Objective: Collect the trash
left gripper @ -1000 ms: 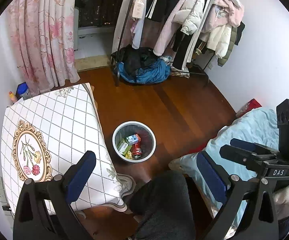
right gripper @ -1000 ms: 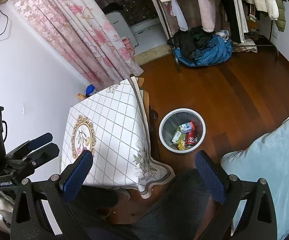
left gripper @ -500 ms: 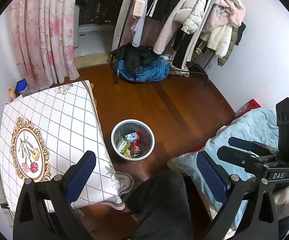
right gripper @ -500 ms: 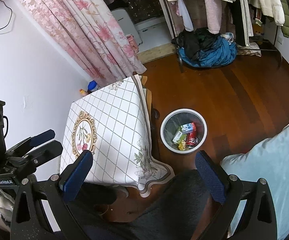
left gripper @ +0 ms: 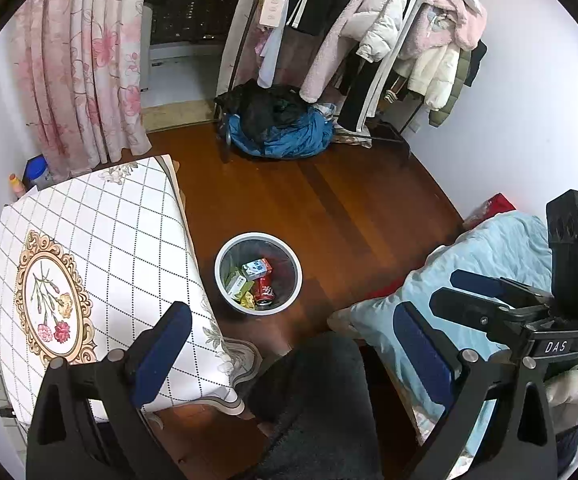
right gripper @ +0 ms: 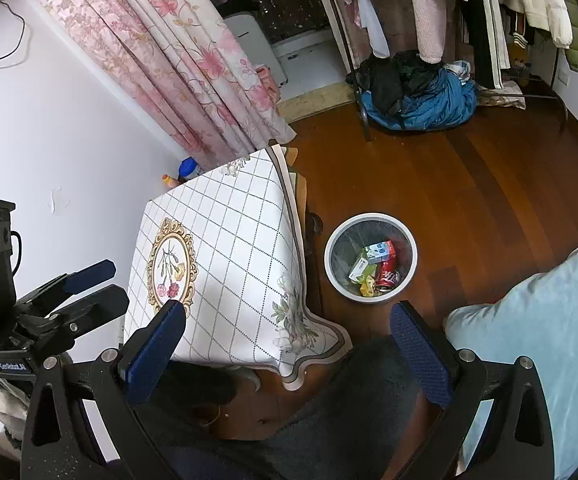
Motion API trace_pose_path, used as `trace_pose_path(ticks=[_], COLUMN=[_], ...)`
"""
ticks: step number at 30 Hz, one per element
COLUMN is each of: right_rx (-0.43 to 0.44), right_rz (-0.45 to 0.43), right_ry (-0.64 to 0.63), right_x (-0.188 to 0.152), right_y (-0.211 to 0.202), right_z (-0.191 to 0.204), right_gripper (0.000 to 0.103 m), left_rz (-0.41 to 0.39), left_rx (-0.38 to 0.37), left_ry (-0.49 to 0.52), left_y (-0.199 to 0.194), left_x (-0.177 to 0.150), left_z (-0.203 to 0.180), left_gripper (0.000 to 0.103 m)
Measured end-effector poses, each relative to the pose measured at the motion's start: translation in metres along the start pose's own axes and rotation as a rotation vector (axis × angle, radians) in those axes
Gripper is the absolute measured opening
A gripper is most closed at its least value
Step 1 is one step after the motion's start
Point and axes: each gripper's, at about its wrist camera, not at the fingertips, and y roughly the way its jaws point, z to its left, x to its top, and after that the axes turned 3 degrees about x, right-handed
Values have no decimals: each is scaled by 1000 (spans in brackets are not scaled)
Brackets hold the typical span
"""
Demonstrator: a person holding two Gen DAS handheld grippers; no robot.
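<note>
A round grey waste bin [left gripper: 225, 252] stands on the wooden floor beside the table; it also shows in the right wrist view [right gripper: 369, 218]. In it lie a red can [left gripper: 264, 292], a red and white carton [left gripper: 258, 269], a green box and a yellow wrapper. My left gripper [left gripper: 289, 346] is open and empty, high above the floor. My right gripper [right gripper: 289, 340] is open and empty too, held at a similar height to the right of the left one. Each gripper shows in the other's view.
A low table with a white checked cloth [left gripper: 101, 240] stands left of the bin. A light blue bedcover [left gripper: 497, 256] lies to the right. A clothes rack with coats [left gripper: 389, 40] and a blue heap [left gripper: 285, 136] stand at the back. A pink curtain [left gripper: 81, 60] hangs at the left.
Both grippers have risen and drawn back slightly, so the bin and table look a little smaller. Both stay open and empty.
</note>
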Motion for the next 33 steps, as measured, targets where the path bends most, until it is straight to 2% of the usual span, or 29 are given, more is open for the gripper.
trace_pose_path(ticks=[33], right_rx=[14], right_rz=[9], right_ry=[-4], right_x=[-11], right_y=[-2], right_z=[2], right_gripper=[103], left_rz=[2], left_rx=[-11], left_ry=[-4], left_y=[-1], left_x=[2], left_z=[0], left_gripper=[103])
